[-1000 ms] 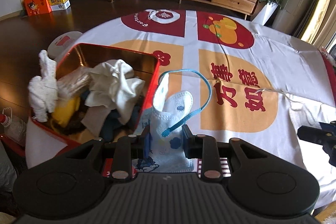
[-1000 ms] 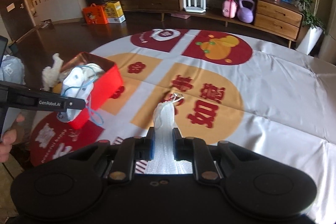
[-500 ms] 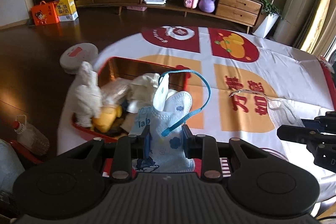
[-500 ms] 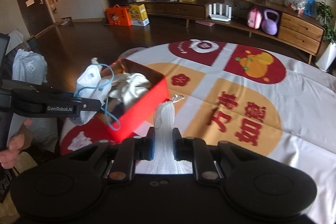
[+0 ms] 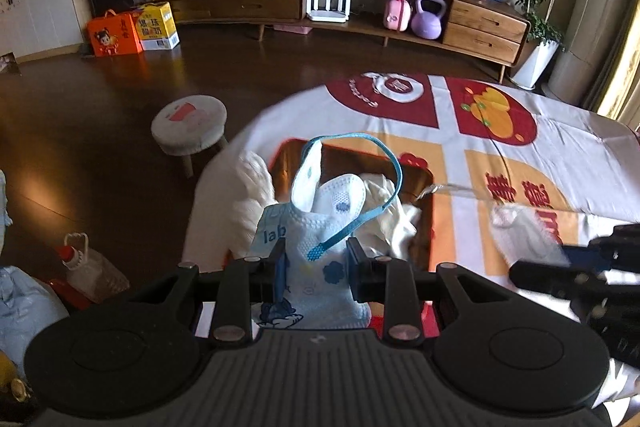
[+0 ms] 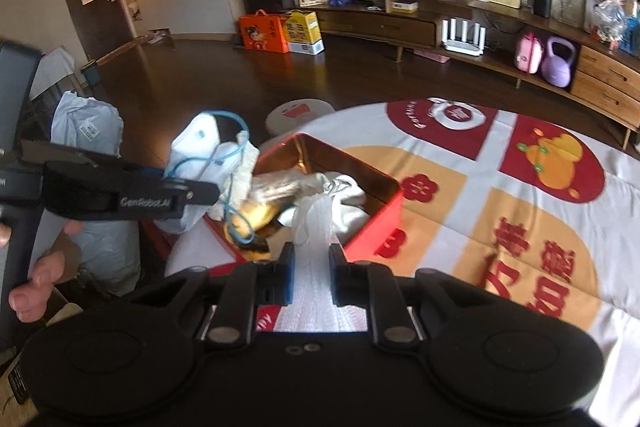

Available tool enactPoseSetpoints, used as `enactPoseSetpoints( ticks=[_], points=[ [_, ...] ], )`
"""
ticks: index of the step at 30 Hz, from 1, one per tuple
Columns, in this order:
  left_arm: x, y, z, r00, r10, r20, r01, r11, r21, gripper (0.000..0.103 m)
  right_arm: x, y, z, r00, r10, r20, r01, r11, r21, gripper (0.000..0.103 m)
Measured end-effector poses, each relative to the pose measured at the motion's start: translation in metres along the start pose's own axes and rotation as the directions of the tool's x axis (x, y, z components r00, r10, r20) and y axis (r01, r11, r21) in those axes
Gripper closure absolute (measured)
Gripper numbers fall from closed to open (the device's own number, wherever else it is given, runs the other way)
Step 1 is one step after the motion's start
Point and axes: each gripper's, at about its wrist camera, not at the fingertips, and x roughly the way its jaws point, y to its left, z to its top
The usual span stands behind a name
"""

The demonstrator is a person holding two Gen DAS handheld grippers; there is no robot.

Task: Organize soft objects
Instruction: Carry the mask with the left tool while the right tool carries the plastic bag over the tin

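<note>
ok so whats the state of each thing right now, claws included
left claw: shut on the face mask
face mask: held up, blue strap looped above it
right claw: shut on the white mesh bag
white mesh bag: held, pointing at the box
red box: open, holding soft items

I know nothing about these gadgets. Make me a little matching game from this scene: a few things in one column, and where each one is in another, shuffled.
Things:
1. blue face mask
2. white mesh bag
3. red box
4. purple kettlebell

Places:
A. on the low wooden shelf
B. on the printed tablecloth, full of soft items
C. pinched in the left hand-held gripper
D. pinched in the right hand-held gripper

Pairs: 1-C, 2-D, 3-B, 4-A
</note>
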Motion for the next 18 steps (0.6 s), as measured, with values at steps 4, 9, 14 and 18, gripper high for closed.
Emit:
enactPoseSetpoints(
  ticks=[4,9,14,18],
  points=[
    [0.011,0.007,0.013,1.000,0.002,-0.002,-0.002,1.000,-0.005,0.074,0.016,0.009,0.008,1.000,0.019,-0.005,-0.019,1.000,-0.005,0.086],
    [0.031,0.013,0.026,1.000,0.005,-0.026,-0.006,1.000,-0.006,0.074,0.037,0.017,0.016,0.999,0.034,-0.022,-0.034,0.999,-0.010,0.086],
    [0.049,0.014,0.033,0.999,0.011,-0.046,-0.010,1.000,0.005,0.074,0.058,0.017,0.024,0.998,0.045,-0.042,-0.046,0.999,-0.009,0.086],
    [0.063,0.015,0.040,0.998,0.014,-0.056,-0.014,1.000,0.009,0.074,0.075,0.017,0.026,0.997,0.052,-0.061,-0.052,0.999,-0.009,0.086]
  ],
)
